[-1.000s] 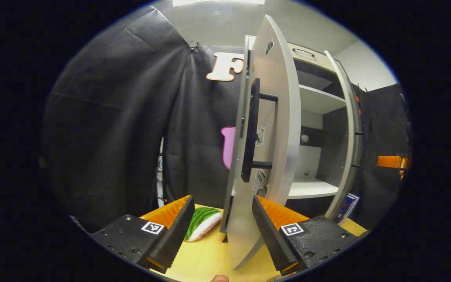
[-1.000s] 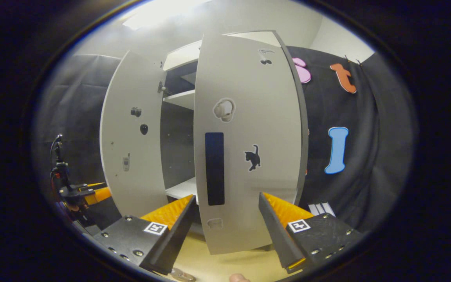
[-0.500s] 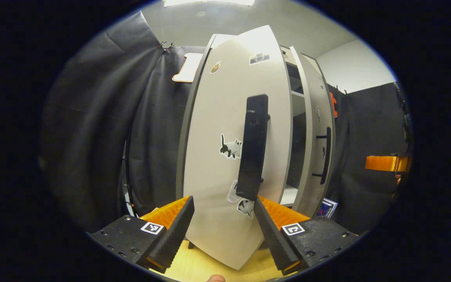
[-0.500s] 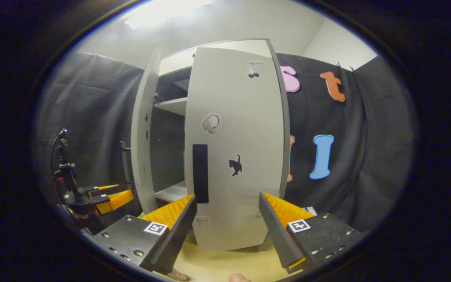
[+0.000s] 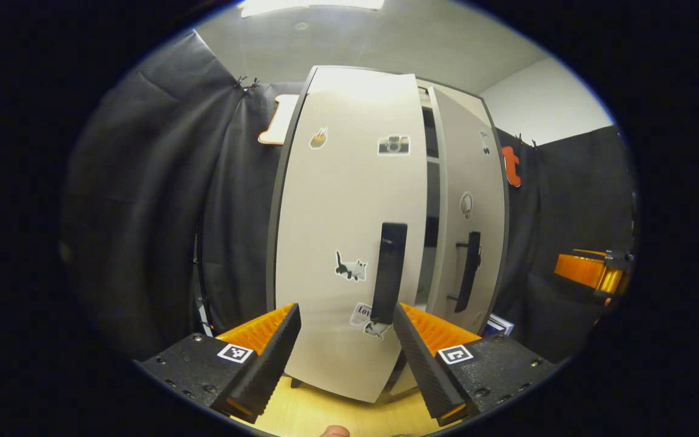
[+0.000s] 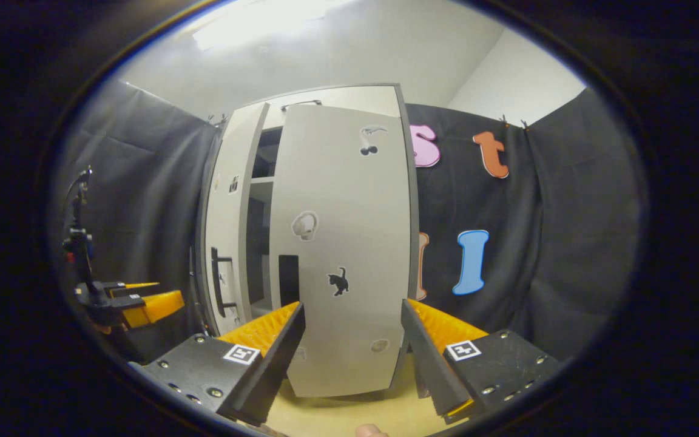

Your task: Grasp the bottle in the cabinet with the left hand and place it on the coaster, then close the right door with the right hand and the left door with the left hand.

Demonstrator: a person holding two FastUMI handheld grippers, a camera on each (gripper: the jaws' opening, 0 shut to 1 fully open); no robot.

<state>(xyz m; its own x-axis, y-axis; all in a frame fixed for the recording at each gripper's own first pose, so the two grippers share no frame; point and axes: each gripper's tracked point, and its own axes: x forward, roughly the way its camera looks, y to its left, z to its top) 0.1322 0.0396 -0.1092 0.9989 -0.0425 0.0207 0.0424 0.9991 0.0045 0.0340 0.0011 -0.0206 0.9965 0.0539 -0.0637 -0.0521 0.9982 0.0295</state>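
Observation:
In the left gripper view the pale cabinet's left door [image 5: 343,230] faces me, nearly shut, with stickers and a black bar handle [image 5: 389,273]. Beside it the right door [image 5: 468,200] stands slightly ajar, and a narrow dark gap [image 5: 431,212] separates the two. My left gripper [image 5: 346,358] is open just before the left door's lower part, holding nothing. The right gripper view looks onto the right door [image 6: 343,243] and its handle [image 6: 289,279], with the left door [image 6: 228,200] angled beyond a gap. My right gripper [image 6: 352,358] is open and holds nothing.
The cabinet stands on a yellow tabletop [image 5: 319,416]. Black cloth walls close in on both sides. The other gripper hangs at the right edge [image 5: 592,270] of the left gripper view and low at the left [image 6: 137,300] of the right gripper view. A small blue-and-white item [image 5: 498,325] lies by the cabinet's right foot.
The left door has swung from edge-on to nearly shut, hiding the shelves. The right door has also closed further, and the gap has narrowed. Both grippers stayed open.

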